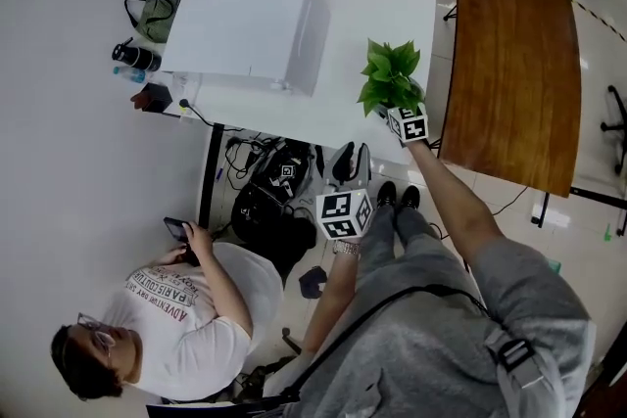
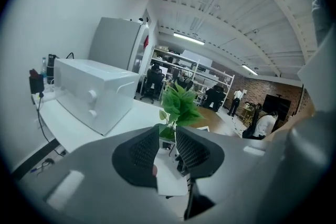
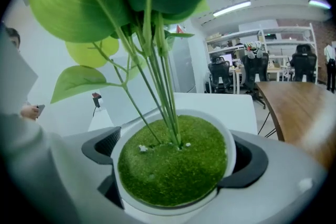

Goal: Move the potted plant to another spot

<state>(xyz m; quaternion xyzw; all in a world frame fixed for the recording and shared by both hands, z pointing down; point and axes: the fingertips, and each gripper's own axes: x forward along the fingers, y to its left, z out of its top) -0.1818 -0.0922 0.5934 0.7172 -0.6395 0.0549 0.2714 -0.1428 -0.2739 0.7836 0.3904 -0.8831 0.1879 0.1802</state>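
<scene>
The potted plant (image 1: pixel 390 75), green leaves in a white pot, is at the near right corner of the white table (image 1: pixel 372 15). In the right gripper view its moss-topped pot (image 3: pixel 173 176) fills the space between the jaws. My right gripper (image 3: pixel 173 153) is shut on the pot, with a dark finger (image 3: pixel 98 148) against each side. Whether the pot rests on the table I cannot tell. My left gripper (image 2: pixel 168 138) is lower and nearer, off the table's front edge, open with nothing between its pads (image 2: pixel 193 151). It looks at the plant (image 2: pixel 178 105) from a distance.
A large white box (image 1: pixel 245 34) takes up the table's left half. A long wooden table (image 1: pixel 509 54) stands to the right. Bags and cables (image 1: pixel 269 191) lie under the white table. A seated person with a phone (image 1: pixel 176 328) is at the lower left.
</scene>
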